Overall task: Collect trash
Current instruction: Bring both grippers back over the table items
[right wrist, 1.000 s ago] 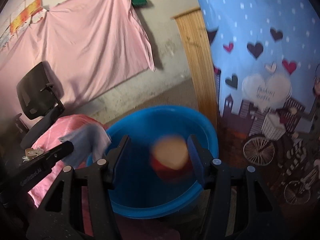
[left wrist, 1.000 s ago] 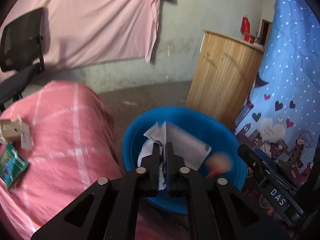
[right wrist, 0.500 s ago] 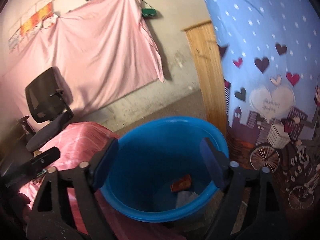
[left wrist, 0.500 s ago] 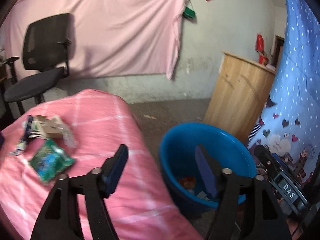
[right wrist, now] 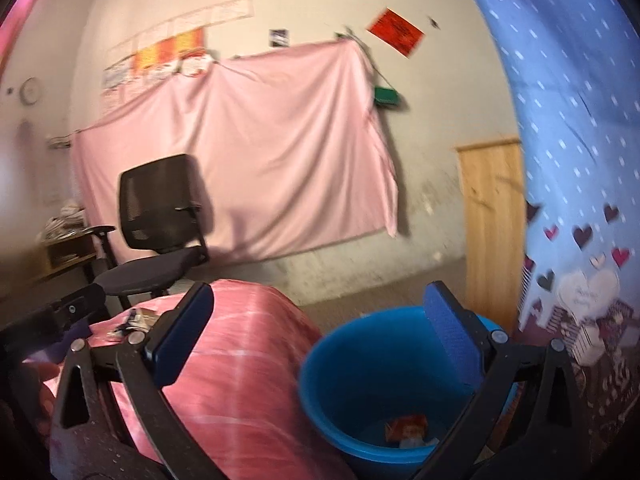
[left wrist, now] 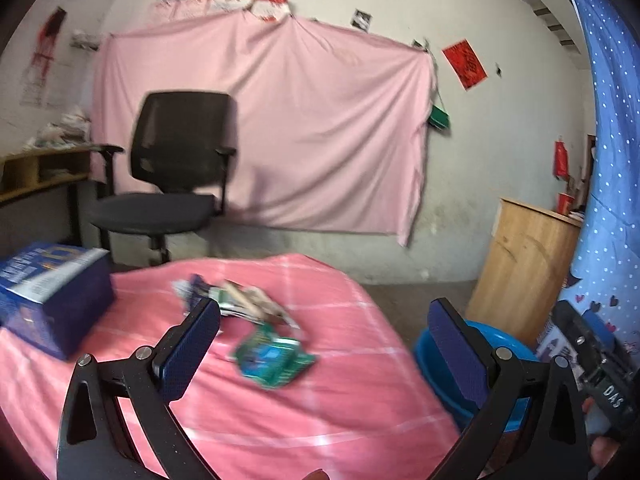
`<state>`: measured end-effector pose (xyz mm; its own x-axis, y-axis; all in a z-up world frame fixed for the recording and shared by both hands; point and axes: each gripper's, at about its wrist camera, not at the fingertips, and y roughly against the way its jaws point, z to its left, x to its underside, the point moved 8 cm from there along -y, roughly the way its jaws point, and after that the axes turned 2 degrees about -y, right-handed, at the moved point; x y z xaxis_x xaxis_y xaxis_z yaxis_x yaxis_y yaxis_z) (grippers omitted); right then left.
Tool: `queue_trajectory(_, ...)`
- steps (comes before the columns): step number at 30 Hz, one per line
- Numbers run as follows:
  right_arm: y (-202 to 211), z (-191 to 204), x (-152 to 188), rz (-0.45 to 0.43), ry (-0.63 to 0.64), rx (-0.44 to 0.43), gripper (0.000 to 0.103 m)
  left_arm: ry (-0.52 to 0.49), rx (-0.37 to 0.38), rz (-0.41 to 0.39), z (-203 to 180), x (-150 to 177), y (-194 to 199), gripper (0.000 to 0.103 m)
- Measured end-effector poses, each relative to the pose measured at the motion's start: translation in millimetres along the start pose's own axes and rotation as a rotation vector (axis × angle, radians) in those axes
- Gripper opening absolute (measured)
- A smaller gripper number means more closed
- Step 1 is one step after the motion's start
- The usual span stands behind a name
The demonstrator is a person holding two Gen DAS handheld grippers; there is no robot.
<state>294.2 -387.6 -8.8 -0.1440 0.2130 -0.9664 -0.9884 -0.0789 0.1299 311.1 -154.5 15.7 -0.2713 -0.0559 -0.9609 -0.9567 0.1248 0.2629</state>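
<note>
Two grippers: both spread wide, nothing held between the fingers of either
Left gripper (left wrist: 322,344): held above the pink-covered table (left wrist: 304,412), its blue-padded fingers (left wrist: 188,350) standing far apart
Green wrapper (left wrist: 274,358): lies flat on the cloth, between the two left fingers in the left view and a little beyond their tips, touching neither; green and blue print, crumpled edges, blurred
Pile of scraps (left wrist: 236,300): farther back on the table, beyond the green wrapper and just past the left finger's tip; white, tan and dark bits jumbled together (too blurred to tell piece from piece)
Blue box (left wrist: 52,296): sits on the table's left side, well apart from the wrapper
Right gripper (right wrist: 320,336): fingers equally wide, pointing over the table's edge and the bin
Blue bin (right wrist: 336,364): round plastic tub on the floor just beside the table; its right rim is hidden behind the right finger (right wrist: 452,344) in the right view
Trash in the bin (right wrist: 406,428): a red and orange packet on the bottom, with something pale beside it, below the level of the fingers and touching neither
Other side of the bin: in the left view the same bin shows behind the right-hand finger, low at the table's corner
Background: black office chair (left wrist: 176,184) behind the table, pink sheet (left wrist: 304,132) hung on the wall
</note>
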Motion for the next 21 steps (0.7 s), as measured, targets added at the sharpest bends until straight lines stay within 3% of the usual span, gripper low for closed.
queue_trajectory(8,16,57,-5,-0.07,0.093,-0.089,0.103,-0.005,-0.113,-0.076,47,-2,39,0.102)
queue_trajectory(21,3,120,17,-0.02,0.194,-0.173,0.103,-0.058,-0.204,-0.065,99,16,42,0.102)
